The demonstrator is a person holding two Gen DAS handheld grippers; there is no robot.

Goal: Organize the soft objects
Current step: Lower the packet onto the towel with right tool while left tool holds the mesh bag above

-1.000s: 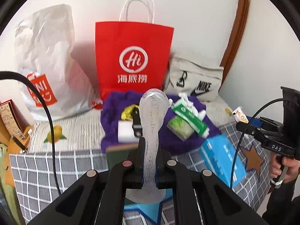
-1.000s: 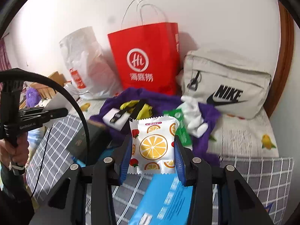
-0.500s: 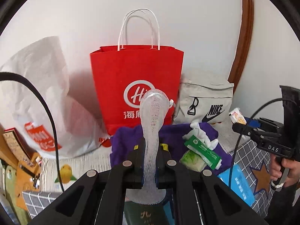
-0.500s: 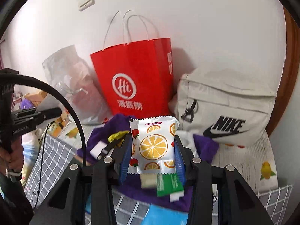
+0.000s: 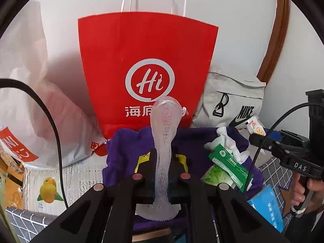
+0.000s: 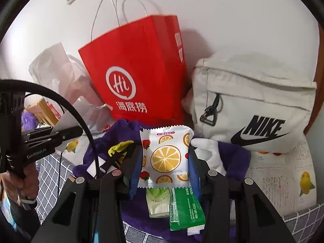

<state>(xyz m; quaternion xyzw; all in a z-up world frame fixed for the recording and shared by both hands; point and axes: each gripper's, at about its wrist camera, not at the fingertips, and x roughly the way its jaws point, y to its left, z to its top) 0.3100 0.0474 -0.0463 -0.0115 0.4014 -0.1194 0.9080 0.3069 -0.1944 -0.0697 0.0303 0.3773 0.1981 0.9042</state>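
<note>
My left gripper [image 5: 163, 162] is shut on a white foam net sleeve [image 5: 164, 133] that stands up between the fingers, in front of the red paper bag [image 5: 145, 60]. My right gripper [image 6: 165, 162] is shut on a white snack packet with orange-slice print [image 6: 165, 157], held above a purple cloth [image 6: 232, 158]. The right gripper also shows in the left wrist view [image 5: 263, 136] at the right, with the packet [image 5: 254, 124] at its tip. The left gripper's tip shows in the right wrist view [image 6: 79, 130] at the left.
A beige Nike bag [image 6: 253, 105] leans on the wall right of the red bag [image 6: 137, 75]; a white plastic bag [image 5: 26, 93] stands left. Green packets [image 6: 182, 208], a white glove [image 5: 224, 139] and a yellow-black item [image 6: 119, 147] lie on the purple cloth. A blue pack [image 5: 267, 206] lies on the checked cover.
Both grippers have moved forward toward the red bag and the Nike bag, which now look larger. Each still holds its item.
</note>
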